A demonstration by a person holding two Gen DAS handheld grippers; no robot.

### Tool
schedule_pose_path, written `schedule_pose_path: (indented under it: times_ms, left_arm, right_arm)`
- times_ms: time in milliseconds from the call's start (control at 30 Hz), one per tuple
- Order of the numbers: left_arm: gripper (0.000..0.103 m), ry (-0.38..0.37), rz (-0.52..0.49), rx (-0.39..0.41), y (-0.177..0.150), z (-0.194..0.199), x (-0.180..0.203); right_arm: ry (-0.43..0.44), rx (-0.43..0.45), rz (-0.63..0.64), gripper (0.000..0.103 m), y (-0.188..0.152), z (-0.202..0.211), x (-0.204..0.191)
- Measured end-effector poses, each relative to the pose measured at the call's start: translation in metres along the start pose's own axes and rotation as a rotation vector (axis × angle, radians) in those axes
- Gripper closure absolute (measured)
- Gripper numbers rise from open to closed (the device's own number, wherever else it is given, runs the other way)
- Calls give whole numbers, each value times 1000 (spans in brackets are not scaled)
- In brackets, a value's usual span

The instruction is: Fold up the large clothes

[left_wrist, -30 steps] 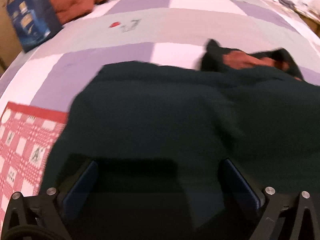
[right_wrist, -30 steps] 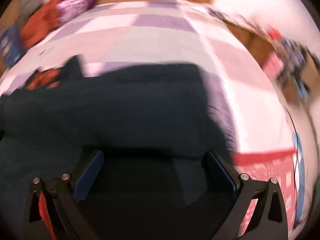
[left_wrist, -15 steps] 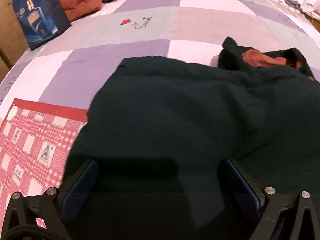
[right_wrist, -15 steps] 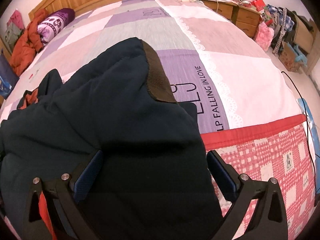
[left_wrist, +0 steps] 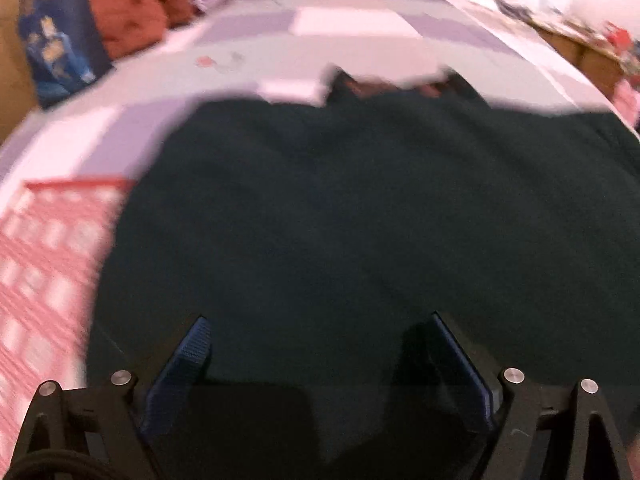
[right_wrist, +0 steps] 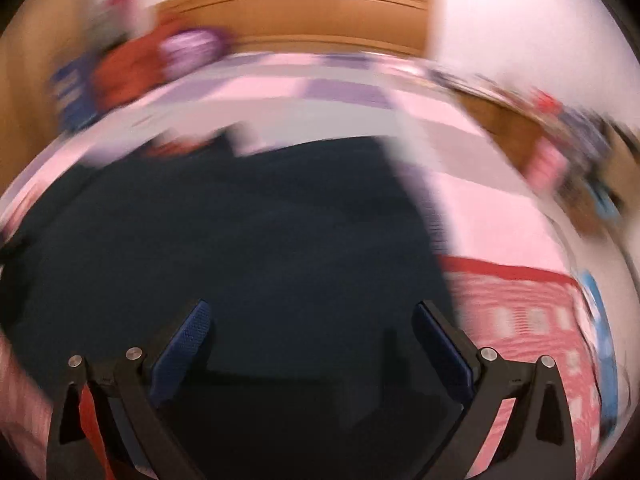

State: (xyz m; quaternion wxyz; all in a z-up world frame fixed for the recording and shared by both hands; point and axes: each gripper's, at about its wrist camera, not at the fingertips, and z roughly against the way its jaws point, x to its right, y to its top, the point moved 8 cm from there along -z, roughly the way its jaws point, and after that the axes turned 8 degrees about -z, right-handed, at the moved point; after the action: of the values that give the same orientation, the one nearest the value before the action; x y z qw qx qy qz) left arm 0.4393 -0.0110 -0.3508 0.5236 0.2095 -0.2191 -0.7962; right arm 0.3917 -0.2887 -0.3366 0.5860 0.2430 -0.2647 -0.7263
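Left gripper (left_wrist: 320, 344), jaws just narrowing but apart, nothing pinched, hovers over the dark green garment (left_wrist: 360, 208) spread on the bed (left_wrist: 360, 20). Thick, soft, floppy and probably weighty: take its near hem corners. Right gripper (right_wrist: 312, 324) gapes too, empty.

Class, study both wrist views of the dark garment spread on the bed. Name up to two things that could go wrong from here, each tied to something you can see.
1. Both the left gripper and the right gripper stand open above the dark garment, gripping nothing; a hasty close might pinch several layers.
2. The collar end looks bunched, so a fold made now may lock in wrinkles.
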Motion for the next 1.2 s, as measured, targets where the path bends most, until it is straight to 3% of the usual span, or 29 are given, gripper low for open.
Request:
schedule_pose_path:
  times_ms: [100, 167, 200, 300, 400, 467, 500, 600, 700, 833, 1000, 1200]
  left_arm:
    - [9, 12, -51, -1, -27, -7, 15]
    - [7, 36, -34, -12, -41, -11, -4]
    - [6, 64, -5, -27, -51, -13, -26]
    - [2, 151, 24, -65, -70, -12, -78]
    - [7, 238, 52, -121, -79, 3, -115]
    - [9, 234, 98, -129, -80, 25, -124]
    - [9, 192, 121, -115, -79, 45, -119]
    - [9, 122, 84, -98, -77, 99, -82]
    - [8, 62, 33, -113, -85, 150, -30]
    - [8, -6, 64, -134, -100, 205, 20]
    - [7, -23, 126, -151, -104, 247, 50]
    - [7, 6, 127, -114, -92, 285, 63]
  right_arm:
    - [73, -31, 113, 0, -35, 5, -54]
    - [50, -65, 156, 0, -56, -2, -56]
    - [28, -74, 146, 0, -63, -6, -42]
    - [-100, -101, -6, 0, -73, -5, 51]
    - [-254, -216, -260, 0, -94, 10, 167]
    - [-378, -227, -288, 2, -100, 37, 203]
    - [-378, -211, -280, 2, -98, 57, 207]
    - [-290, -189, -248, 1, -93, 103, 174]
    - [-173, -196, -226, 1, -93, 154, 105]
    - [-23, -220, -271, 1, -100, 209, 18]
    - [44, -256, -239, 1, -114, 257, -63]
    - [31, -221, -163, 1, -99, 300, -76]
